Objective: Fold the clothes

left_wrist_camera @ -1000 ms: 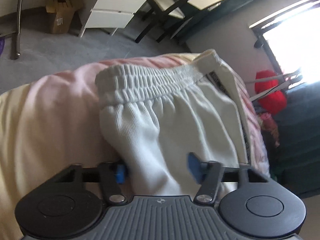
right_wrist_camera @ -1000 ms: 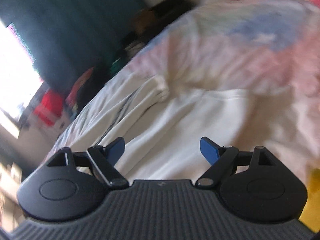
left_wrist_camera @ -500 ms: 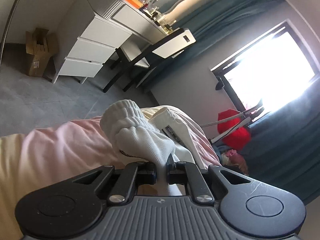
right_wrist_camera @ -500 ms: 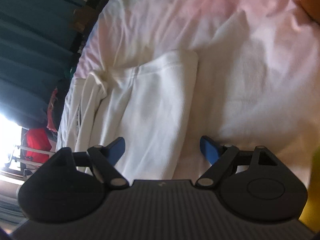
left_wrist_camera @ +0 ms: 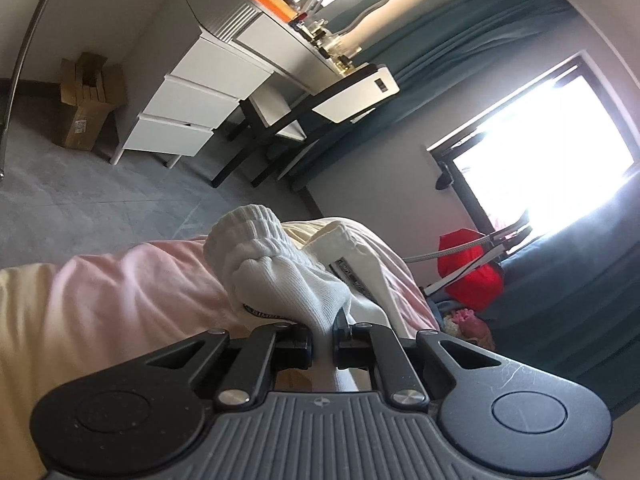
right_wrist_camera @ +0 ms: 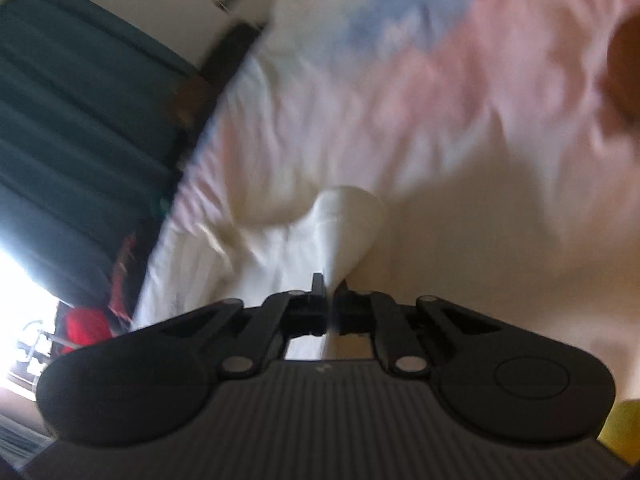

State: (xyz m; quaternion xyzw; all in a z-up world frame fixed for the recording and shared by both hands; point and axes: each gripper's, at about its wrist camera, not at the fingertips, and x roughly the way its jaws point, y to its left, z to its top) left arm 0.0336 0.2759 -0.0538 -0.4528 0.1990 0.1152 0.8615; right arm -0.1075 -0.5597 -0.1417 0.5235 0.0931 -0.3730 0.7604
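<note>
Beside open floor (left_wrist_camera: 100,208), both tongs (left_wrist_camera: 322,334) (right_wrist_camera: 330,300) pinch white shorts (left_wrist_camera: 288,276) edges.

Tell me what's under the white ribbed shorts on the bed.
Under the white ribbed shorts, pinched by the left tongs, lies the pink and pale yellow bedsheet. Whatever sits beneath the bunched fabric itself is covered.

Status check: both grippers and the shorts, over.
Left gripper shut on shorts near the waistband. Right gripper shut on the leg end; view blurred. Nothing in the way on the bed.
</note>
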